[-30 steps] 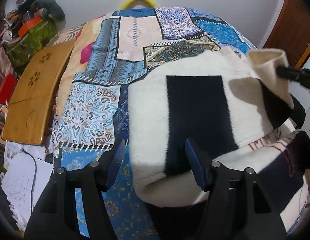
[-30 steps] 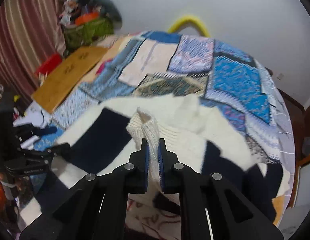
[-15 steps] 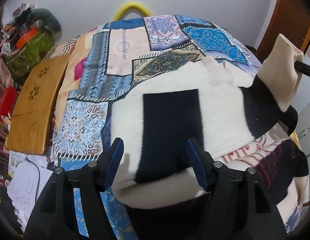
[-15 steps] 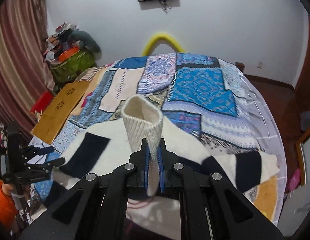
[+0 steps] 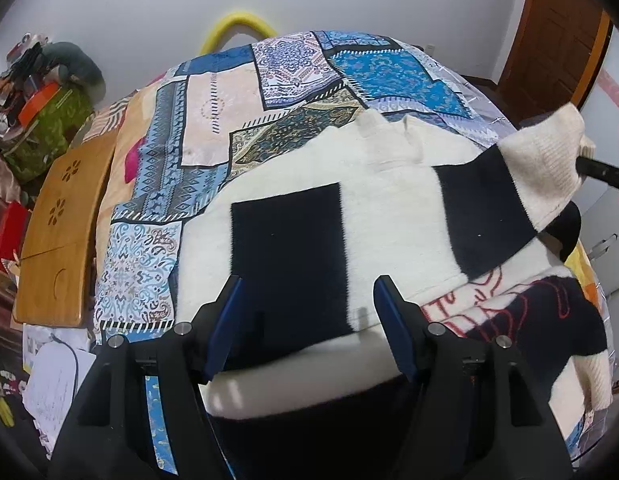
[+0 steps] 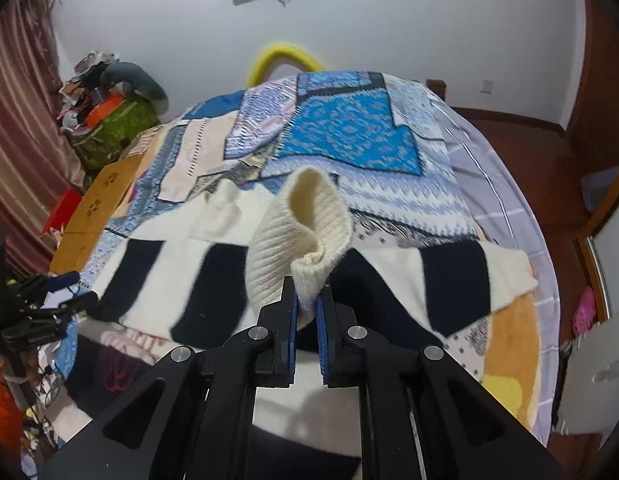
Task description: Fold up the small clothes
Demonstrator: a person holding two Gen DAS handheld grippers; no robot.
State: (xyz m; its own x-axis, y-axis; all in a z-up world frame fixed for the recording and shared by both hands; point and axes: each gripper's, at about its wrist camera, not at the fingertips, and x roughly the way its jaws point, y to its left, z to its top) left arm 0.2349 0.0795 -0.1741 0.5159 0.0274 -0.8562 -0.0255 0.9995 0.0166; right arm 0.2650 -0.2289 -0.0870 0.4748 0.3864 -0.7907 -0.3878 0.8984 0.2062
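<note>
A cream sweater with navy blocks (image 5: 389, 216) lies spread on a patchwork quilt (image 5: 213, 120). My left gripper (image 5: 308, 280) hovers open over its near hem. Its blue pads (image 5: 225, 320) stand on either side of a navy block without pressing it. My right gripper (image 6: 307, 292) is shut on the sleeve's ribbed cream cuff (image 6: 301, 232) and holds it above the sweater body (image 6: 189, 276). In the left wrist view the lifted cuff (image 5: 549, 156) stretches to the right, where the right gripper (image 5: 605, 172) shows as a black tip. The left gripper (image 6: 57, 292) appears at the left of the right wrist view.
A second cream and navy garment with red stitching (image 5: 529, 308) lies under the sweater at the near right. A wooden lap table (image 5: 57, 232) and a green bag piled with clutter (image 5: 41, 128) stand left of the bed. Papers (image 5: 49, 384) lie on the floor. A wooden door (image 5: 557, 32) is far right.
The right gripper carried the cuff rightward and up, drawing the sleeve off the sweater's body. The left gripper drew back toward the near hem and rose a little, still open.
</note>
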